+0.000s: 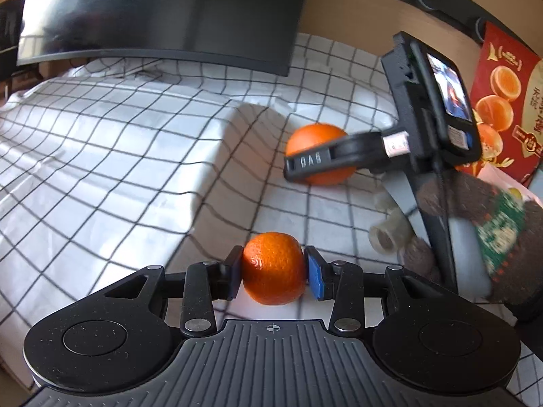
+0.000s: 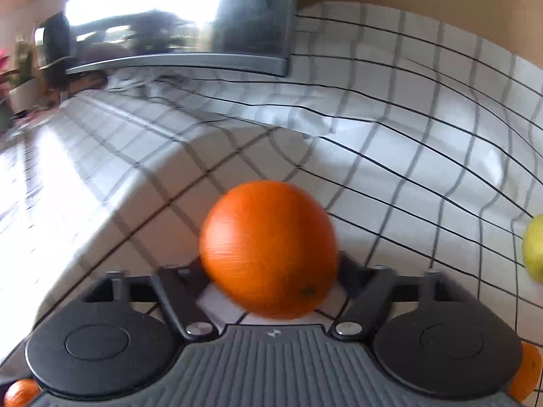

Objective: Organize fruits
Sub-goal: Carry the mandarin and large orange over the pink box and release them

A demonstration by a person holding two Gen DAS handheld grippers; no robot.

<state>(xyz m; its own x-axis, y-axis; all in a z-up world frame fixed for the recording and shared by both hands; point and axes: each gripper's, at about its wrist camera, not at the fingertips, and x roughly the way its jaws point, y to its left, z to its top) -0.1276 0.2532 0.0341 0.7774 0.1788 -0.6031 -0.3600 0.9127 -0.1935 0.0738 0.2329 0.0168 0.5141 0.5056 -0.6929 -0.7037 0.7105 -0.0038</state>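
Observation:
My left gripper (image 1: pixel 273 273) is shut on a small mandarin (image 1: pixel 273 268), its blue pads (image 1: pixel 315 276) pressed on both sides, just above the checked cloth (image 1: pixel 118 169). My right gripper (image 2: pixel 269 268) is shut on a large orange (image 2: pixel 268 249), which hides its fingertips. In the left wrist view the right gripper's finger (image 1: pixel 319 162) crosses that same large orange (image 1: pixel 315 139) to the right and farther back. A yellow-green fruit (image 2: pixel 534 251) shows at the right edge of the right wrist view.
A dark monitor (image 1: pixel 163 13) stands at the back of the table. A red fruit package (image 1: pixel 505 101) stands at the right. Other orange fruits peek out below the right gripper at the left (image 2: pixel 20 393) and the right (image 2: pixel 527 373).

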